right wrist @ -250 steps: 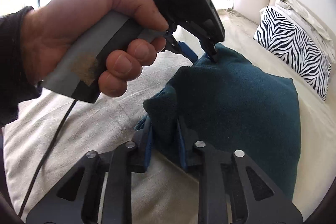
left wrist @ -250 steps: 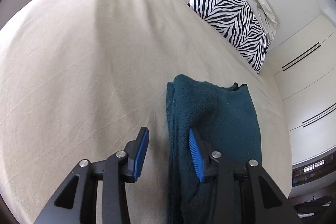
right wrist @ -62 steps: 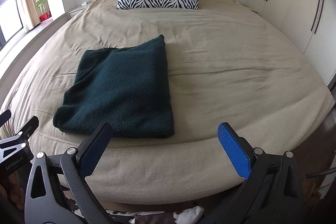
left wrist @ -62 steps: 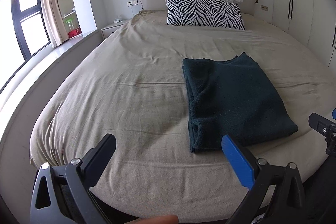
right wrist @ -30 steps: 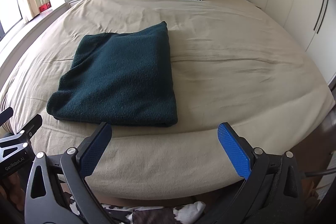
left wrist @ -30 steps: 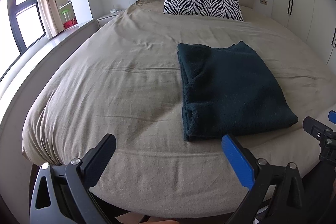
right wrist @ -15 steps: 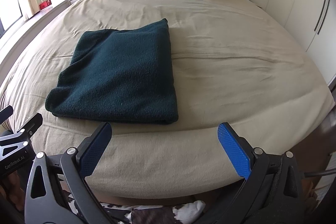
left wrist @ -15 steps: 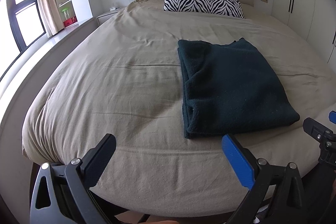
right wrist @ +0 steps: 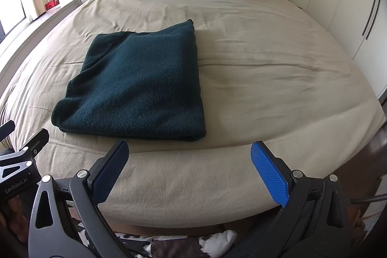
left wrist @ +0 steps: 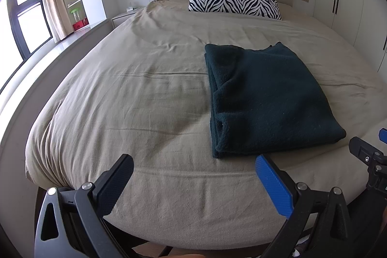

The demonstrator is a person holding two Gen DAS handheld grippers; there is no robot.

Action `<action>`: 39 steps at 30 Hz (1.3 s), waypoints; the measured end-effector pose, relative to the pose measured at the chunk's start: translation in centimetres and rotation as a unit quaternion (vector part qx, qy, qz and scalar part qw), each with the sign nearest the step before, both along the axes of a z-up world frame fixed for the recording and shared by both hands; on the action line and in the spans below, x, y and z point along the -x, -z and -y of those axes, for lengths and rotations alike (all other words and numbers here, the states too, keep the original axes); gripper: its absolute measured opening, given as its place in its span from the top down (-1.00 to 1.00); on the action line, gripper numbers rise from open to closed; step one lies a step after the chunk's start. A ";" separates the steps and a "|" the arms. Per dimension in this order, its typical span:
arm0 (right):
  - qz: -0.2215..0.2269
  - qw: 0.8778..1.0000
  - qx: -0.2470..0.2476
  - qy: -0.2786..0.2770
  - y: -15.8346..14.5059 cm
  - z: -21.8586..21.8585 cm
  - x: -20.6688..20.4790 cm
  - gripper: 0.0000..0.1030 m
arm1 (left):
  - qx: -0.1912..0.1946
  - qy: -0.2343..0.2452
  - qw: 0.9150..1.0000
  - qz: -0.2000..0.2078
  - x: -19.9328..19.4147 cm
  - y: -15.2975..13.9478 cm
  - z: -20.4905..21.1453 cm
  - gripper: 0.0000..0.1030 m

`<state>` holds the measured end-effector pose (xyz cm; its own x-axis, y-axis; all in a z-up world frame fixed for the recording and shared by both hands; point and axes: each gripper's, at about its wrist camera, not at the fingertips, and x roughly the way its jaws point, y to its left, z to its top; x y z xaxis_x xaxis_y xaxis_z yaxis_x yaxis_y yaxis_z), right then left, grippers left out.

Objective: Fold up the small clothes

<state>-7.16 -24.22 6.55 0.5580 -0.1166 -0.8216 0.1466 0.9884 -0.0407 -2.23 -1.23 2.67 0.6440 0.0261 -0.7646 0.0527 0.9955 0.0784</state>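
A folded dark green garment (right wrist: 135,86) lies flat near the foot edge of a beige bed (right wrist: 278,69), centre-left of the right wrist frame. Both the left gripper (left wrist: 193,183) and right gripper (right wrist: 188,168) hover off the mattress edge, fingers spread wide, empty. "GenRobot.AI" reads at lower left.

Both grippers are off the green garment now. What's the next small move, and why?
Probably hold both back and treat this fold as done: the dark green garment lies flat as a neat rectangle on the bed, and the left gripper and right gripper are open and empty.
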 end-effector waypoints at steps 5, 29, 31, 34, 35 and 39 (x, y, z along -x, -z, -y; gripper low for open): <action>-0.001 1.000 0.001 0.000 0.2 0.0 0.0 -1.00 | 0.000 0.000 1.000 -0.001 0.0 0.1 -0.1 -1.00; -0.004 1.000 0.000 0.001 0.9 0.2 0.1 -1.00 | 0.002 0.005 1.000 -0.011 -0.2 0.6 -0.4 -1.00; -0.005 1.000 0.001 0.000 0.9 0.2 0.1 -1.00 | 0.003 0.005 1.000 -0.013 -0.3 0.7 -0.4 -1.00; -0.005 1.000 0.001 -0.001 0.8 0.1 0.2 -1.00 | 0.006 0.003 1.000 -0.018 -0.4 0.7 -0.5 -1.00; -0.006 1.000 0.001 -0.001 0.8 0.1 0.2 -1.00 | 0.006 0.002 1.000 -0.019 -0.4 0.7 -0.6 -1.00; -0.006 1.000 0.001 0.000 0.8 0.1 0.1 -1.00 | 0.007 -0.001 1.000 -0.025 -0.5 0.9 -0.8 -1.00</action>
